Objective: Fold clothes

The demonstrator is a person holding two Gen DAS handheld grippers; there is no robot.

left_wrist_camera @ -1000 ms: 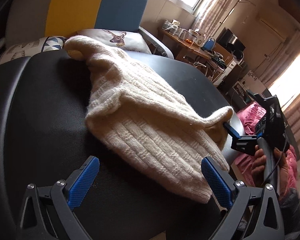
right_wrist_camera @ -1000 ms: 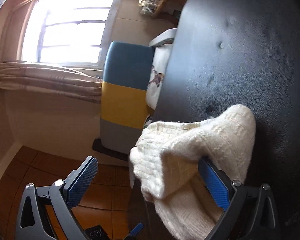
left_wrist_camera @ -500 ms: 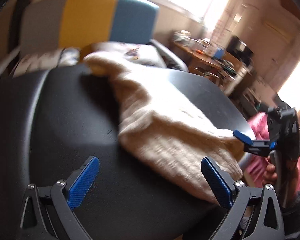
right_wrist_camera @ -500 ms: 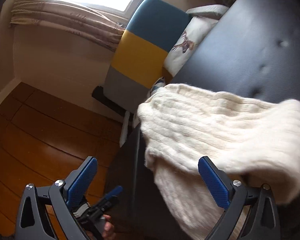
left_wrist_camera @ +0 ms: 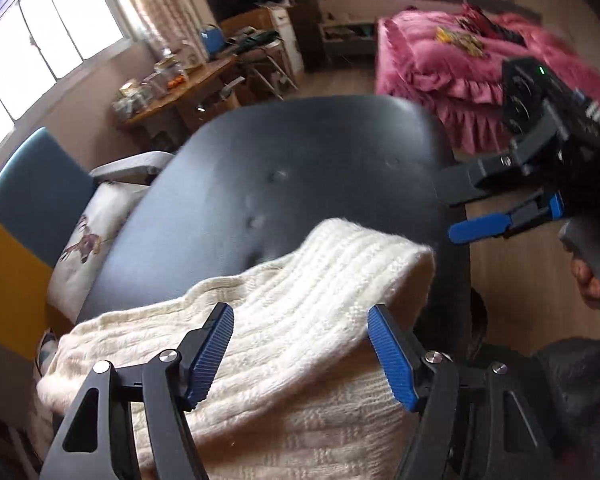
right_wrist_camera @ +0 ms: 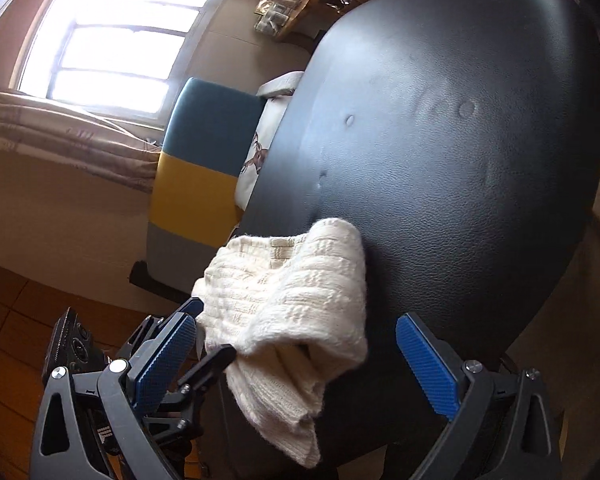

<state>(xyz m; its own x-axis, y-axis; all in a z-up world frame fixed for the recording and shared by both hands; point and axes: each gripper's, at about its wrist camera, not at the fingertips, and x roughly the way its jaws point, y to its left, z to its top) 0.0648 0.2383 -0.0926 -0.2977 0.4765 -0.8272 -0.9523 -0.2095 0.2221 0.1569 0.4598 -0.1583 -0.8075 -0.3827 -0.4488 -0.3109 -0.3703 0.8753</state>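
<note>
Sweater (left_wrist_camera: 300,300) draped over the near edge of the worktop (left_wrist_camera: 320,168), left gripper (left_wrist_camera: 300,354) just before it, right gripper (left_wrist_camera: 480,216) off the worktop's right edge, armchair (left_wrist_camera: 24,208) left, bed (left_wrist_camera: 452,60) behind, desk (left_wrist_camera: 180,88) beyond the worktop.

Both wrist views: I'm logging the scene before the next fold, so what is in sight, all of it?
sweater: one, cream knit, near edge of the table, part hanging off
table: one, black padded top, centre
armchair: one, blue, yellow and grey, beyond the table
cushion: one, white with deer print, on the armchair
desk: one, wooden, cluttered, by the window
window: one, bright, behind the armchair
bed: one, pink cover, far side
left gripper: one, black with blue jaws astride the sweater fold, grip unclear
right gripper: one, same colours, jaws wide apart, empty
hand: one, on the right gripper's handle
</note>
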